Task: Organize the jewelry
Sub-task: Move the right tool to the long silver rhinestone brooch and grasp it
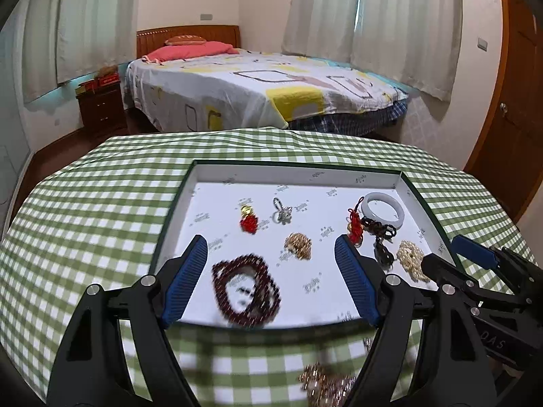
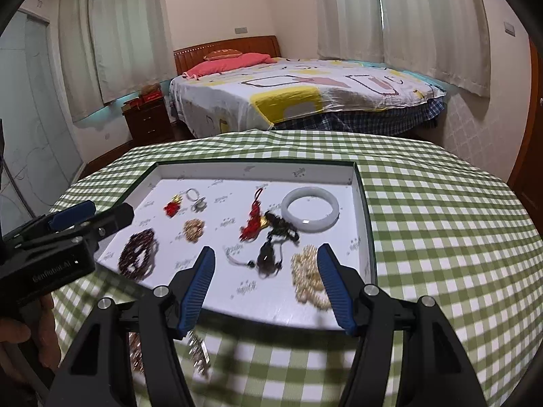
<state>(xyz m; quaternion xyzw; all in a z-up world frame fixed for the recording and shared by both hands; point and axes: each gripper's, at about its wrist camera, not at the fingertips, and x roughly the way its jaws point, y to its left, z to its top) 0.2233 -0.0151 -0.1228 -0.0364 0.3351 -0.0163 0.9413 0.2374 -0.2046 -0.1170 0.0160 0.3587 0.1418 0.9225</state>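
Left gripper point(image 1: 271, 254) wide apart and empty above dark red bead bracelet point(image 1: 246, 293) at lower centre, right gripper point(image 2: 266, 264) also spread and empty, white tray point(image 2: 364, 224) on checkered desk point(image 2: 441, 237)

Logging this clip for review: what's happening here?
A person holds a gripper in each hand over a tray of jewelry on a checked table. The left gripper and the right gripper both hang with jaws open and nothing in them. Dark beads, pearls, a white bangle and several charms lie in the tray. A few gold pieces lie outside it on the cloth.
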